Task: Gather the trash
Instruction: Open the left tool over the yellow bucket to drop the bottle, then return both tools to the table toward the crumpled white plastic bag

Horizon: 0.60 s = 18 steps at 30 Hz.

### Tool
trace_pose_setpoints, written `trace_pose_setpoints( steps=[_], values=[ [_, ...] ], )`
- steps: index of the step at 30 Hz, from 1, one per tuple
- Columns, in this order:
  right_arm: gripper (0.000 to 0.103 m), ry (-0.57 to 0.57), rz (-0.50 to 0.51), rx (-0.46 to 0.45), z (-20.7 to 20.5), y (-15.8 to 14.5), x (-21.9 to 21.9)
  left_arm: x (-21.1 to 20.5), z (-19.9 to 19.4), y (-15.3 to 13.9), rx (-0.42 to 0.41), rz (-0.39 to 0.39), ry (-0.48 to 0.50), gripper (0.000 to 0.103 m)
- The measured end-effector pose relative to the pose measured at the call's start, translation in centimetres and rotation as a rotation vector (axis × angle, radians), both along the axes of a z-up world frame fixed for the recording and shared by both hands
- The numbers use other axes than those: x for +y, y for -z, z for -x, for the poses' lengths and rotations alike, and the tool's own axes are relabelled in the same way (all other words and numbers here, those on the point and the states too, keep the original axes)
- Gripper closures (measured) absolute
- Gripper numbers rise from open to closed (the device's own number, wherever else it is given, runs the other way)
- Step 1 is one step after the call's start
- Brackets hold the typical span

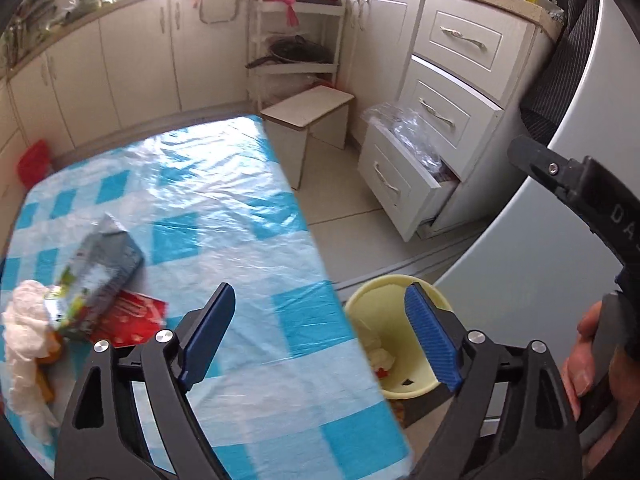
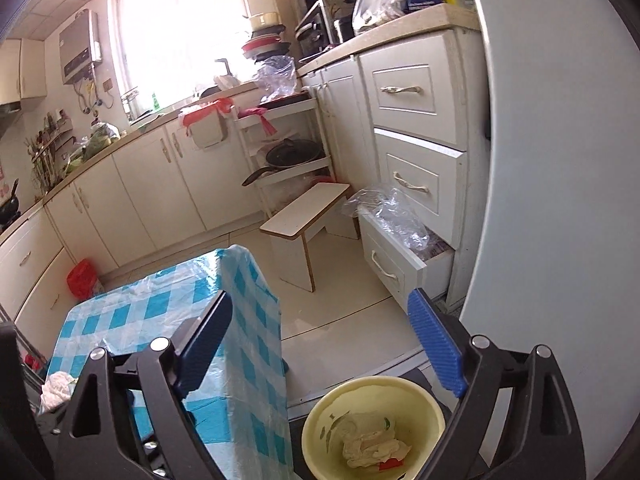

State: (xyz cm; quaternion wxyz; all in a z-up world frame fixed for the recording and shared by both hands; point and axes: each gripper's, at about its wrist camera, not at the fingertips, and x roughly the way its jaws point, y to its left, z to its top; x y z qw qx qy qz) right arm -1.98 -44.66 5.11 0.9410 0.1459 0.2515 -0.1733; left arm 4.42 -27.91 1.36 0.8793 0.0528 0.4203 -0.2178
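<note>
A pale yellow trash bin [image 1: 394,390] stands on the floor off the table's right edge; it also shows in the right wrist view [image 2: 320,440], holding crumpled white tissue [image 2: 372,446]. On the blue checked table [image 1: 224,208], at the left, lie a grey snack bag [image 1: 100,268], a red wrapper [image 1: 128,318] and white crumpled tissue [image 1: 24,336]. My left gripper [image 1: 320,336] is open and empty over the table's right edge. My right gripper [image 2: 324,344] is open and empty above the bin. The right gripper's body [image 1: 580,192] shows at the far right of the left view.
A low white stool [image 1: 308,116] stands beyond the table. A cabinet drawer [image 1: 400,176] hangs open with clear plastic in it. A grey fridge door [image 2: 560,160] is at the right. A red bag [image 1: 34,162] sits on the floor at the far left.
</note>
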Motion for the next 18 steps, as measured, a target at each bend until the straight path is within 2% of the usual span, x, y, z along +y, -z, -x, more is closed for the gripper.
trace_pose_setpoints(
  steps=[7, 11, 13, 16, 18],
  values=[
    [0.013, -0.182, 0.081, 0.062, -2.6, 0.1, 7.4, 9.6, 0.3, -2.9, -0.177, -0.114, -0.099, 0.013],
    [0.012, -0.285, 0.122, 0.097, -3.9, 0.8, 11.8, 14.4, 0.5, -3.2, -0.25, -0.136, -0.197, 0.012],
    [0.012, -0.327, 0.148, 0.115, -4.6, 1.2, 13.8, 16.5, 0.3, -2.8, -0.256, -0.123, -0.258, 0.011],
    [0.012, -0.375, 0.17, 0.141, -5.5, 1.9, 16.2, 19.5, -0.5, -2.1, -0.192, -0.085, -0.309, 0.011],
    [0.012, -0.399, 0.182, 0.154, -6.0, 2.2, 17.4, 20.9, -0.6, -1.8, -0.186, -0.083, -0.331, 0.011]
  ],
)
